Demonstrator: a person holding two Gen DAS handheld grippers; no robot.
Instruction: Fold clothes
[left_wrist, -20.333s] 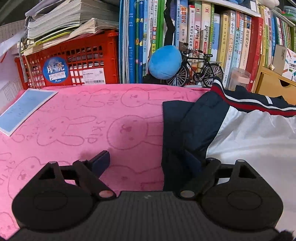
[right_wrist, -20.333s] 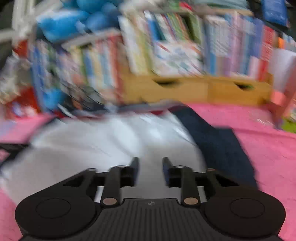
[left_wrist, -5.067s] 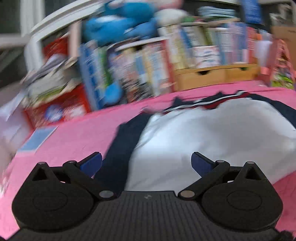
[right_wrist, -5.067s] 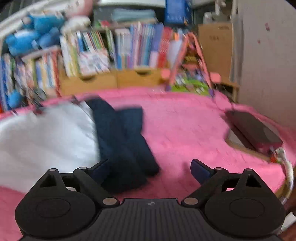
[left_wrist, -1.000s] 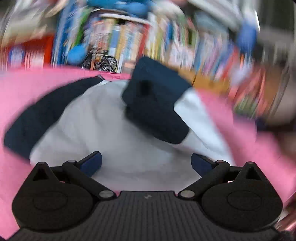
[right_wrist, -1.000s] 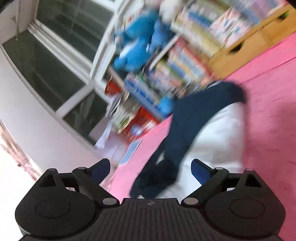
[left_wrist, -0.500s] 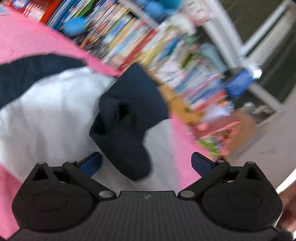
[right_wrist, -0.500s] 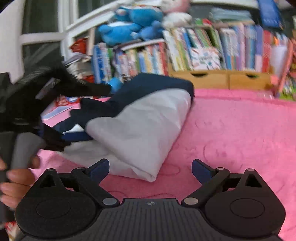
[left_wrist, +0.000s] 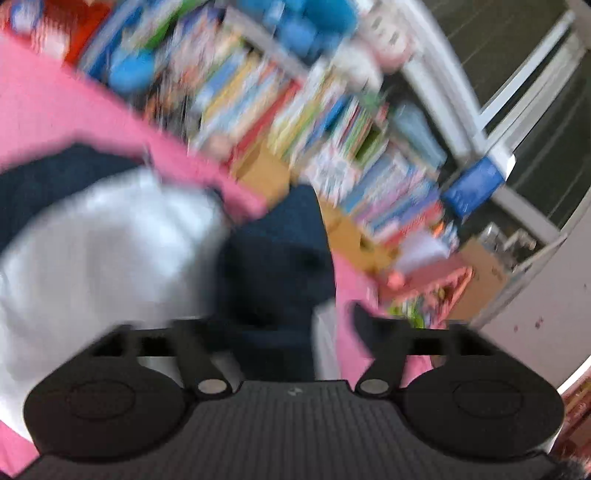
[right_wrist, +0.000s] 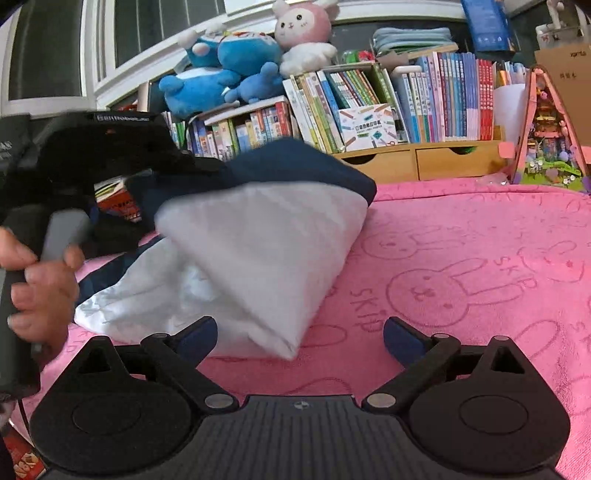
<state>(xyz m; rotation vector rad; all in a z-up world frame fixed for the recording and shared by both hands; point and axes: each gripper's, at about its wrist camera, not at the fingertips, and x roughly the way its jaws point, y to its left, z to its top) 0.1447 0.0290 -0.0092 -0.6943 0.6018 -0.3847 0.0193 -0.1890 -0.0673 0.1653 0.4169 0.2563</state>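
Note:
A white and navy garment (right_wrist: 258, 236) lies partly folded on the pink rabbit-print cloth (right_wrist: 461, 266), its right side lifted and doubled over toward the left. The left gripper (right_wrist: 207, 166), held in a hand, reaches over the garment's navy top edge in the right wrist view. In the blurred left wrist view its jaws stand apart around the navy sleeve (left_wrist: 277, 266), with the white body (left_wrist: 103, 251) to the left. The left gripper (left_wrist: 280, 325) looks open. My right gripper (right_wrist: 299, 332) is open and empty, just in front of the garment's folded corner.
A bookshelf (right_wrist: 406, 107) with wooden drawers runs along the back, with blue and pink plush toys (right_wrist: 243, 55) on top. A small pink toy house (right_wrist: 546, 129) stands at the back right. A red crate (left_wrist: 77, 22) is at the far left.
The left gripper has moved closer over the navy sleeve and the garment's right side is lifted higher. The right gripper has drawn nearer to the folded corner, still open.

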